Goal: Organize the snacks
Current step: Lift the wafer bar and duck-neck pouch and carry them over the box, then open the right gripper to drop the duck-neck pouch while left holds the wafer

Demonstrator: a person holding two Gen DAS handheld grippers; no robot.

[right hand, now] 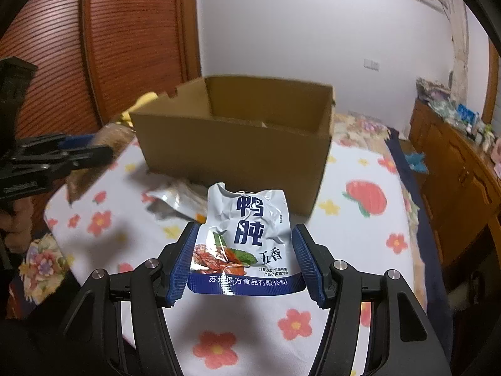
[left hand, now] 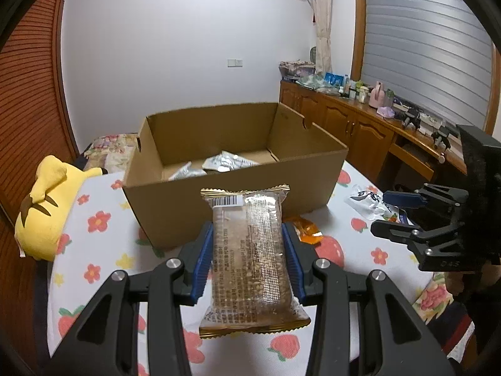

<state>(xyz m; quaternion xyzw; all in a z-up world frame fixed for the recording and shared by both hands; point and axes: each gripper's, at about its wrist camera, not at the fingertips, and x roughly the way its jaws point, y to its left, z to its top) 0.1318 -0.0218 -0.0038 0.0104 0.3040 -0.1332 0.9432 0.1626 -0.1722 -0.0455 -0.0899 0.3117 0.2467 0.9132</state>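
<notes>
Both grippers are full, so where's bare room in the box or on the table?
Cardboard box: its left half is bare; silver packets fill the middle. Crowded outside by its front right corner: orange packet. The flowered tablecloth left of the box is free.

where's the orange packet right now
In the left wrist view the orange packet lies on the floral cloth just in front of the cardboard box, right of the bar held in the left gripper.

Left gripper (left hand: 249,260) and right gripper (right hand: 242,261): black skeletal linkage arms with cut-out slots, round silver screw heads at the pivots, ribbed blue finger pads (left hand: 202,263). Faint embossed lettering on the bodies.
</notes>
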